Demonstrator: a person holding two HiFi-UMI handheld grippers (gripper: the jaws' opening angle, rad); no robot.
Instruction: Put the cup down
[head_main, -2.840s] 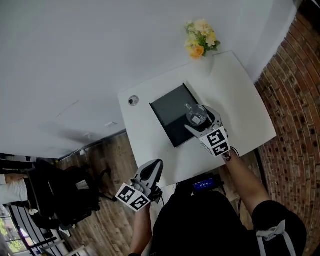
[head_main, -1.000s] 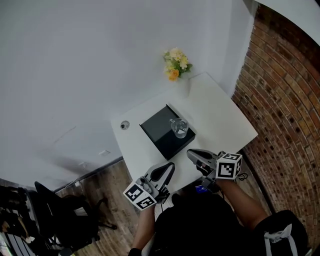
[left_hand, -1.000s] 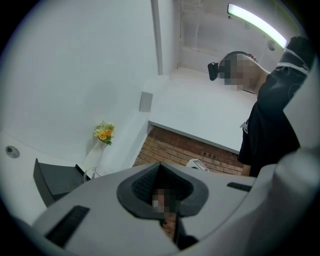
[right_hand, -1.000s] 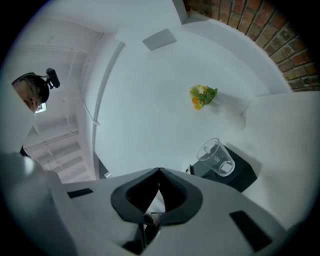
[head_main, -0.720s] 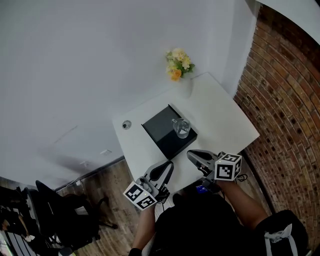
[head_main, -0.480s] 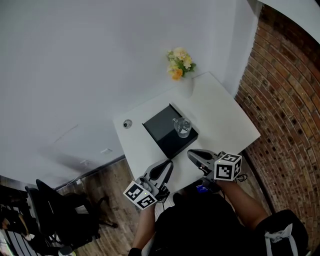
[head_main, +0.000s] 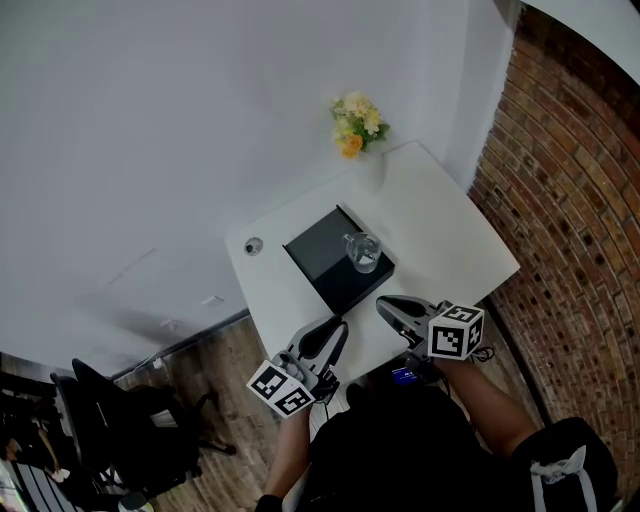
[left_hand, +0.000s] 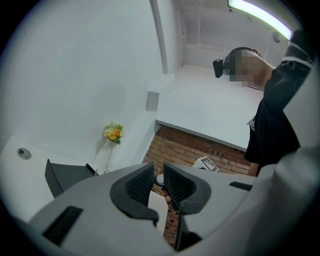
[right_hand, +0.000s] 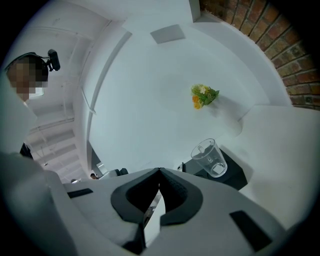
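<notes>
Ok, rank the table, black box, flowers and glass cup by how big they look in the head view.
1. table
2. black box
3. flowers
4. glass cup
The flowers and the cup look close in size; the flowers are only slightly bigger.

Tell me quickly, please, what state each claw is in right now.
Left claw: jaws slightly apart, holding nothing.
Right claw: closed, holding nothing; the cup stands apart from it on the black box.

Plain white wall (head_main: 150, 120) straight ahead, red brick wall (head_main: 570, 180) running along the right. A white table (head_main: 450, 230) sits in the corner, wooden floor (head_main: 215, 370) beneath, black chair (head_main: 130, 420) off left, strip light (left_hand: 260, 15) glowing overhead.
</notes>
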